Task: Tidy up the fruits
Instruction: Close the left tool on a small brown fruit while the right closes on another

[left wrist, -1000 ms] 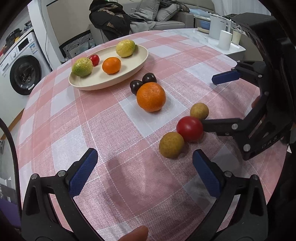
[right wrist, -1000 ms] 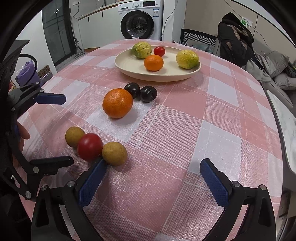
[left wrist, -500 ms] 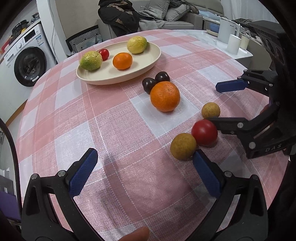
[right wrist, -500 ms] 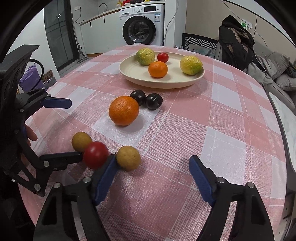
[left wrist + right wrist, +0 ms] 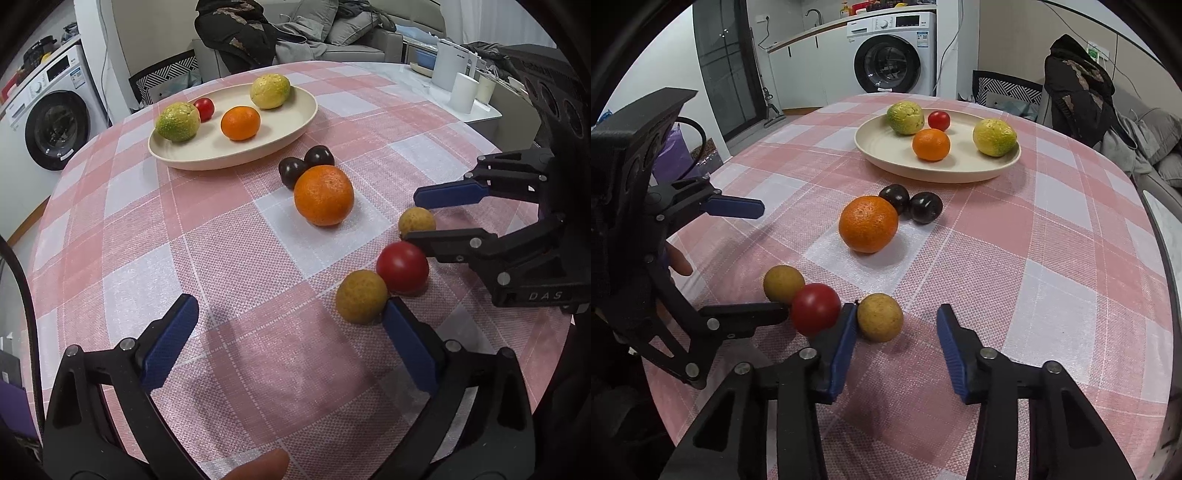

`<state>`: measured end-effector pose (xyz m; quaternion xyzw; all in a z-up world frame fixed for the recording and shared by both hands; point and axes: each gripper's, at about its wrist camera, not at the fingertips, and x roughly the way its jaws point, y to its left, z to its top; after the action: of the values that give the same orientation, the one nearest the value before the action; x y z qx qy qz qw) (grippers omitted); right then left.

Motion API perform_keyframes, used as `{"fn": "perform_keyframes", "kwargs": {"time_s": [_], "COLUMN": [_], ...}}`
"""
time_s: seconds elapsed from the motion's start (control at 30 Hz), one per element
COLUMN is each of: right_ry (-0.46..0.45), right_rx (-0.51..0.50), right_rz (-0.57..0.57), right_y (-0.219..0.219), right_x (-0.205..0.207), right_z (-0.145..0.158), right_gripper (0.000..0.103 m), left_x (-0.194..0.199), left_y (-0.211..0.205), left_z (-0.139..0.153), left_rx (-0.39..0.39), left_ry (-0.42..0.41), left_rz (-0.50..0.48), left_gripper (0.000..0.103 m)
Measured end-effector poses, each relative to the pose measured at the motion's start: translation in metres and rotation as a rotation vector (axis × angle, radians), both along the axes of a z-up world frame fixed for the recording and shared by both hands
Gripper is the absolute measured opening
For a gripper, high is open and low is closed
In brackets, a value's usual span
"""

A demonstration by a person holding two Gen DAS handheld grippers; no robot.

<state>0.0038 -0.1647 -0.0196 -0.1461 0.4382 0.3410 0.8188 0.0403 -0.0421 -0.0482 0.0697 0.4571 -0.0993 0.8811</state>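
Three small fruits lie in a row: a tan fruit (image 5: 879, 321), a red tomato (image 5: 814, 308) and a second tan fruit (image 5: 783, 282). My right gripper (image 5: 897, 308) straddles the first tan fruit (image 5: 417, 221) and its jaws are closing. The left pad touches it and the right pad still stands off. My left gripper (image 5: 290, 301) is wide open, its right pad beside the second tan fruit (image 5: 362, 301) and the tomato (image 5: 402, 267). Farther back are a large orange (image 5: 323, 195), two dark plums (image 5: 306, 166) and a cream plate (image 5: 221, 166) holding several fruits.
The round table wears a pink checked cloth (image 5: 221, 240). A white side table with a kettle and cups (image 5: 454, 85) stands past its far right edge. A washing machine (image 5: 892, 62), a chair with a dark jacket (image 5: 1075, 92) and a sofa lie behind.
The right gripper's jaws have narrowed from wide apart to close about the tan fruit. The left gripper has stayed wide open, and the fruits have not shifted.
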Motion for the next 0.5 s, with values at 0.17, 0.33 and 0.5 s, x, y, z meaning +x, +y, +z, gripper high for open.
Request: {"fn": "perform_keyframes", "kwargs": {"time_s": [0.17, 0.33, 0.5], "right_ry": [0.017, 0.013, -0.001], "right_rx": [0.024, 0.038, 0.05], "right_rz": [0.014, 0.018, -0.003], "right_y": [0.0003, -0.0005, -0.004], "right_x": [-0.0004, -0.0012, -0.0003], "right_z": [0.0001, 0.0013, 0.0055], "right_gripper": [0.026, 0.026, 0.026], "left_x": [-0.0009, -0.0015, -0.0035], "left_y": [-0.0009, -0.0013, -0.0032], "left_z": [-0.0003, -0.0008, 0.0007], "left_rx": [-0.015, -0.035, -0.067], "left_ry": [0.006, 0.014, 0.014], "left_rz": [-0.013, -0.026, -0.051], "left_gripper": [0.088, 0.079, 0.062]}}
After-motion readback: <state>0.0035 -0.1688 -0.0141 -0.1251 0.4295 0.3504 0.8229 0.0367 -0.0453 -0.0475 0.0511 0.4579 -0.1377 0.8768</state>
